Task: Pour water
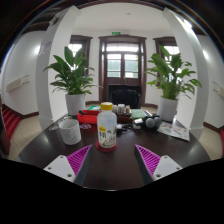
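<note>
The tool (107, 160) is held spread wide, gripping nothing. Just ahead, a bottle (106, 128) stands on the counter (110, 170), a cup (70, 130) beside. Approach stage is judged; closing on the bottle comes next.

Tool (112, 160) with magenta ridged pads (78, 157)

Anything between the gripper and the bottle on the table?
No visible obstruction. The bottle stands upright just ahead of the open gripper, centred on the gap between the fingers. The white cup sits off to its left on the table.
</note>
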A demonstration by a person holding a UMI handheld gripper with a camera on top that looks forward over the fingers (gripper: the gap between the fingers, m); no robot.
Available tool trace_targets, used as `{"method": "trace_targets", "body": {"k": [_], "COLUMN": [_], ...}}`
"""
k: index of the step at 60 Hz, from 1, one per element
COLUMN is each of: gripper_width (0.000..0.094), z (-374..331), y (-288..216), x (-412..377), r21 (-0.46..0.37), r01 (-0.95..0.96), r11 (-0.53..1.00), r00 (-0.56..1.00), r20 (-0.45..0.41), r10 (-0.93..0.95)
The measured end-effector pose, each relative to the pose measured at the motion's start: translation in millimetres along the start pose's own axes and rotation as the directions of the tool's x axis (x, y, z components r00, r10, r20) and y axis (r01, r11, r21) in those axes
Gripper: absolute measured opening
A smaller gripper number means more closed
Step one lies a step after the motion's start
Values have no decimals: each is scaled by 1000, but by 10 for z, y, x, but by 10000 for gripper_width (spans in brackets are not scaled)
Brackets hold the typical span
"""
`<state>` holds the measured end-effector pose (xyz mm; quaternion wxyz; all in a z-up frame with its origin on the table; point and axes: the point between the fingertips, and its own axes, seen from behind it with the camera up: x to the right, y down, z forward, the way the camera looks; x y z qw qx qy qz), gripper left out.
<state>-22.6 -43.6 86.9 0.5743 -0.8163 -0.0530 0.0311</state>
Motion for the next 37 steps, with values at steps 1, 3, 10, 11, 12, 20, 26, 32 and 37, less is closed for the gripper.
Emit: {"method": "trace_targets", "body": {"k": [1, 3, 10, 11, 12, 20, 26, 32, 37], "gripper_width": [841, 842, 847, 847, 849, 845, 840, 838, 837], "z": [-48, -139, -410, -442, -491, -672, -760, -812, -823], "y": [6, 15, -18, -32, -47, -223, -360, -474, -539], "x": [4, 10, 32, 41, 43, 140, 180, 202, 178], "r21": [-1, -1, 6, 11, 18, 64, 98, 123, 138], "r01": [-5, -12, -29, -32, -33, -44, -50, -40, -32], "r11": [1000, 1000, 1000, 999, 999, 997, 994, 992, 990], "r00": [1000, 1000, 999, 999, 999, 996, 995, 995, 996], "r20": [-9, -19, -34, -37, -41, -72, -80, -87, -79], "r10": [5, 12, 29, 32, 34, 48, 58, 51, 43]}}
